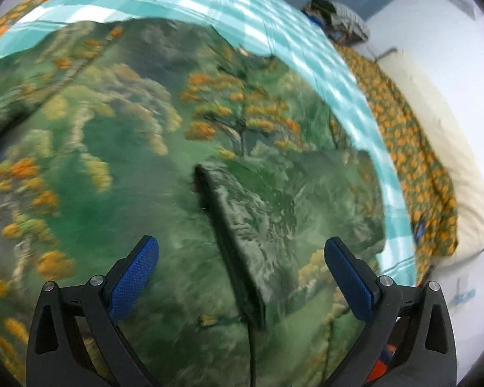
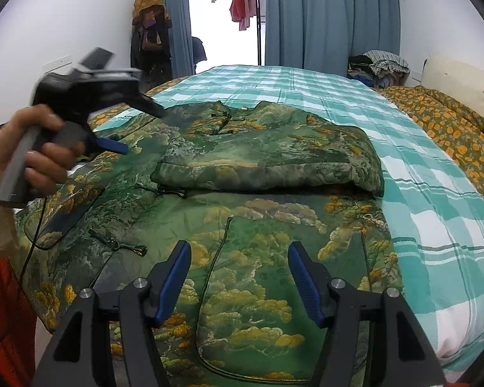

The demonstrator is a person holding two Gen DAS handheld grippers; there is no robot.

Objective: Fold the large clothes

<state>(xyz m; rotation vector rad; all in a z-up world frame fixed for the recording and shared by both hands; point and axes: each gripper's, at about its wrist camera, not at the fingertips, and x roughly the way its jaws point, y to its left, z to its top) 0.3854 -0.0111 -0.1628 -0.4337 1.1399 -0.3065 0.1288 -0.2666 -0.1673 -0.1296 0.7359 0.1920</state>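
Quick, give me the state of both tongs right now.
Left tongs: open, holding nothing, above the green printed garment.
Right tongs: open, holding nothing, over the same garment's lower part.

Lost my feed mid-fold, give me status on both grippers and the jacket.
Left gripper open, empty, over jacket. Right gripper open, empty, at hem. Green landscape-print jacket flat on checked bedsheet, one sleeve folded across chest. Nothing blocking.

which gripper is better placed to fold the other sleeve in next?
Left, probably. The left gripper hangs open over the still-spread sleeve side of the green landscape-print padded jacket. The right gripper, also open, sits at the hem, and its sleeve already lies folded across the chest.
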